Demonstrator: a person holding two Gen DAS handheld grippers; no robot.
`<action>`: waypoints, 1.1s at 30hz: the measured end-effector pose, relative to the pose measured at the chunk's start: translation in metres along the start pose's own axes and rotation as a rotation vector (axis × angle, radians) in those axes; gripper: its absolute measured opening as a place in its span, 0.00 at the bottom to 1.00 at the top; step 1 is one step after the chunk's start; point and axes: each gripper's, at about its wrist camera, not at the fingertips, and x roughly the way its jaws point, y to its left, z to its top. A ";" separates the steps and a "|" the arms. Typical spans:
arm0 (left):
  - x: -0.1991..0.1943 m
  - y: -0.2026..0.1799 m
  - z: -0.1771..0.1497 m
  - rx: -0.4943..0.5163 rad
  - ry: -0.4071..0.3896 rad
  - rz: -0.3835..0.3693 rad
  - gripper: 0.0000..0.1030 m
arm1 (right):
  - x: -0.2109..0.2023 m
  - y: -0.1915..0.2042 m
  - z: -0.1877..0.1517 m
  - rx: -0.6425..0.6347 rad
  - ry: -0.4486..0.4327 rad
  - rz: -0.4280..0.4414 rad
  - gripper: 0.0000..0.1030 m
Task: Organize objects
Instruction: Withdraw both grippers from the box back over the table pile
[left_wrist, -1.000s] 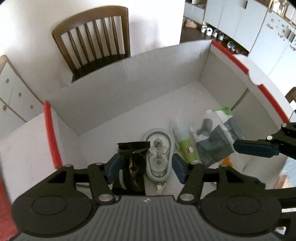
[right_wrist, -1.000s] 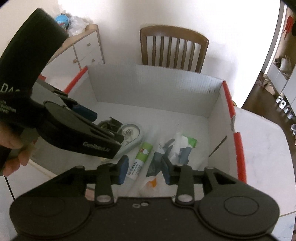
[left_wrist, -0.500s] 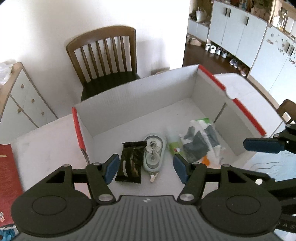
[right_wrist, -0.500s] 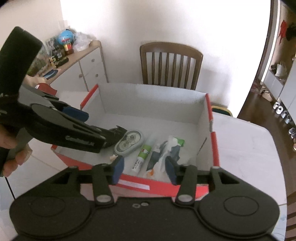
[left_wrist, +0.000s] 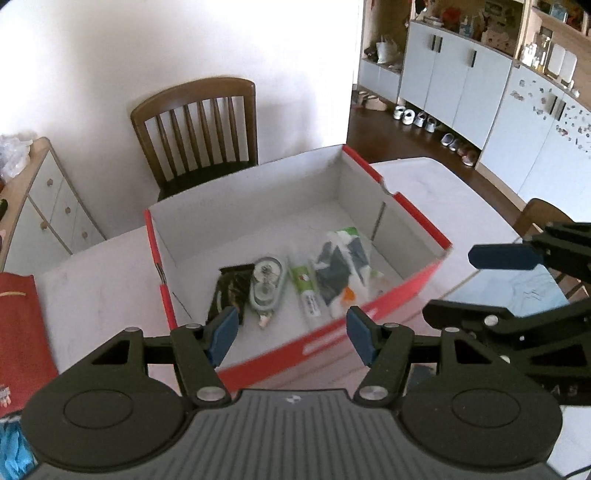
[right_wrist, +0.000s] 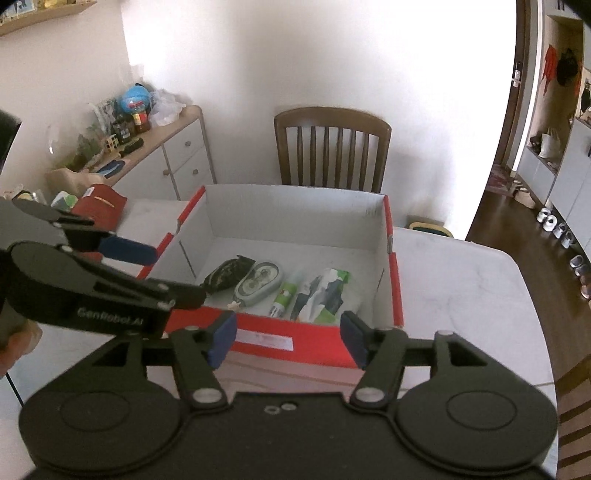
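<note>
Red-and-white box (left_wrist: 295, 236) sits open on a pale table (left_wrist: 96, 291), holding four items in a row along its near side: a dark snack packet (left_wrist: 231, 291), a correction tape dispenser (left_wrist: 266, 282) just beside it, a small green-and-white tube (left_wrist: 306, 288), and a crumpled green, white and grey wrapper (left_wrist: 345, 258) at the right end. Packet and dispenser appear to touch; whether tube and wrapper touch cannot be told.

A wooden slat-back chair (right_wrist: 332, 147) stands behind the table against a white wall. A low cabinet (right_wrist: 162, 162) with a cluttered top lies to the left; pale cupboards (left_wrist: 480, 99) with shoes along their base lie to the right. A red cloth item (left_wrist: 18, 325) rests on the table left of the box.

Left gripper (left_wrist: 291, 334): fingers wide apart, holding nothing, positioned before the box's near wall. Right gripper (right_wrist: 288, 334): fingers likewise wide apart, empty, outside the same wall.

Compared with one second ago, both grippers have withdrawn from inside the box to outside it, and the right gripper's fingers stand wider apart.
</note>
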 end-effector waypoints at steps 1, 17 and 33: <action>-0.004 -0.002 -0.003 -0.002 -0.004 -0.001 0.65 | -0.004 0.000 -0.002 0.000 -0.001 0.005 0.62; -0.053 -0.034 -0.063 -0.104 -0.084 -0.046 0.75 | -0.050 -0.006 -0.051 0.023 -0.047 0.042 0.80; -0.066 -0.072 -0.130 -0.158 -0.072 -0.016 0.83 | -0.062 -0.027 -0.116 0.028 -0.027 0.024 0.94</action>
